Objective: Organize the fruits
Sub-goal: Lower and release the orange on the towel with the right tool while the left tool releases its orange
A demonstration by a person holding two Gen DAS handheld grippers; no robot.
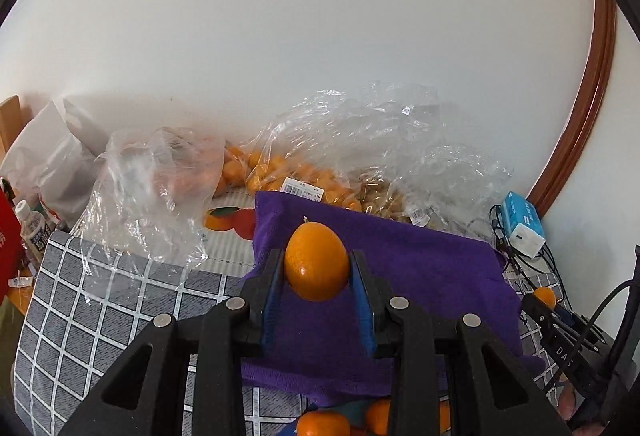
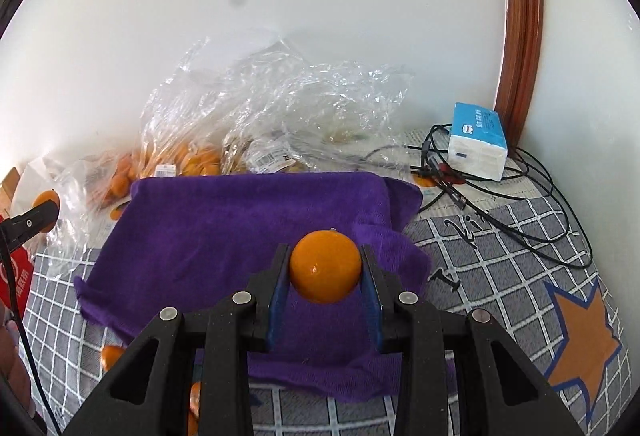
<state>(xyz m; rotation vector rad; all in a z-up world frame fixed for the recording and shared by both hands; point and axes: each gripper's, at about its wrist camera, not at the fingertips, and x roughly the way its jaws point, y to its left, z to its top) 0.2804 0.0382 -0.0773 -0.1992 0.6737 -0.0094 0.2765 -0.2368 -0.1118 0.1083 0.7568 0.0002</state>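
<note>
My left gripper is shut on a small egg-shaped orange kumquat, held above a purple towel. My right gripper is shut on a rounder orange kumquat over the same purple towel. In the left wrist view the right gripper shows at the right edge with its kumquat. The left gripper's finger and its fruit show at the left edge of the right wrist view. Loose orange fruits lie at the towel's near edge.
Clear plastic bags of kumquats and crumpled plastic lie against the white wall behind the towel. A blue-and-white tissue pack and black cables sit at the right. A water bottle and a red box stand at the left. Checked cloth covers the table.
</note>
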